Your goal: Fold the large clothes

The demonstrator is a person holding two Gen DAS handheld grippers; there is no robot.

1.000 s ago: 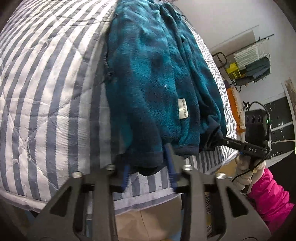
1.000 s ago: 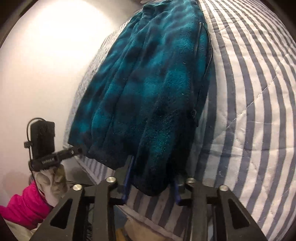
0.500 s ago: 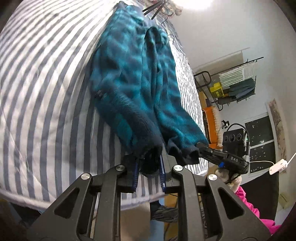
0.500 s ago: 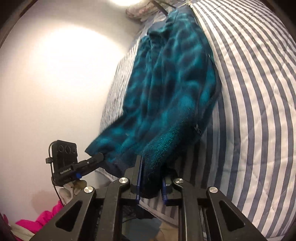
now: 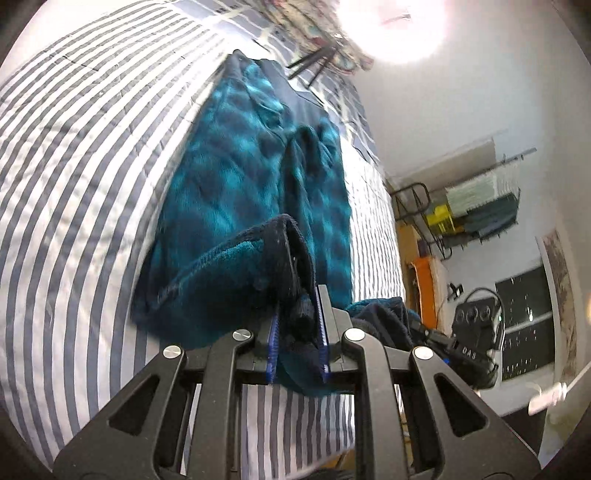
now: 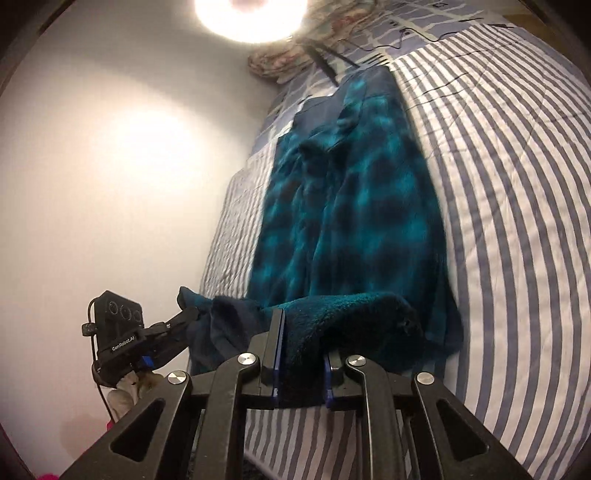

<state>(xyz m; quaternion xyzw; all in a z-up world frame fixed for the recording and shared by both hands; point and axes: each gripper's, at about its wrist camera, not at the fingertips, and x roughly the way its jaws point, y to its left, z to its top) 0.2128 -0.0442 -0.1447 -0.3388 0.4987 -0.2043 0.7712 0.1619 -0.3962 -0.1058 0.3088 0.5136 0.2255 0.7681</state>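
Note:
A teal plaid fleece garment [image 5: 236, 184] lies lengthwise on the striped quilt [image 5: 74, 184], collar at the far end. My left gripper [image 5: 297, 306] is shut on its dark hem edge, which is lifted and curled over the body. At the right of that view my right gripper [image 5: 417, 325] pinches the other hem corner. In the right wrist view the fleece [image 6: 351, 206] stretches away, and my right gripper [image 6: 301, 332] is shut on a thick fold of hem. There my left gripper [image 6: 188, 315] holds its corner at the left, level with mine.
The quilt [image 6: 517, 221] spreads wide on one side of the garment. A white wall [image 6: 110, 166] runs close along the other side. Floral pillows [image 5: 314, 33] and a black hanger lie at the head. A wire rack [image 5: 476, 210] and orange furniture [image 5: 424, 288] stand beyond the bed.
Both grippers closed on the hem at the bed's near edge, then rose and moved toward the collar. The hem now hangs lifted above the fleece's lower part.

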